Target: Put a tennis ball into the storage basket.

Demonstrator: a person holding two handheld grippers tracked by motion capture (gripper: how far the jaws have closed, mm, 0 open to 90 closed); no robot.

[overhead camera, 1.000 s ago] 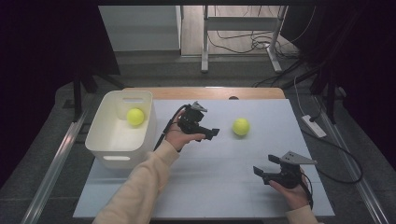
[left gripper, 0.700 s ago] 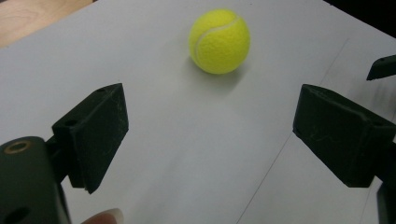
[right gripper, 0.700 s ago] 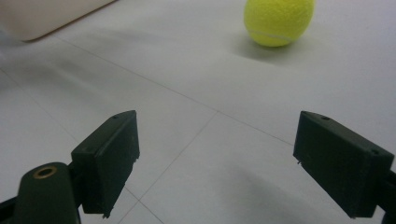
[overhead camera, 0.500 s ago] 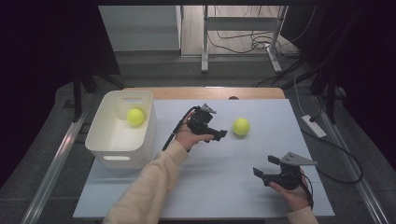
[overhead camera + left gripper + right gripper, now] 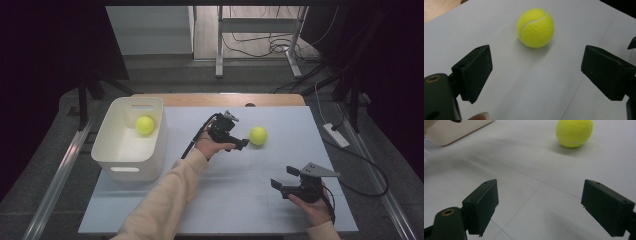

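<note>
While my right gripper (image 5: 281, 178) stays put, jaws wide and empty, my left gripper (image 5: 243, 142) has slid toward the ball (image 5: 258, 135). Its jaws gape wide, nothing between them.

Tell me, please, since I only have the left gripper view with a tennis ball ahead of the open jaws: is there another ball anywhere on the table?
Observer: Yes, a second tennis ball lies inside the white bin at the table's left side.
Operator: Thank you. Where is the right gripper?
Observer: The right gripper sits nearer the person, apart from the loose tennis ball, jaws open with nothing between them.
Operator: And how close is my left gripper to that ball?
Observer: From above, the left gripper is just beside it, not touching.
</note>
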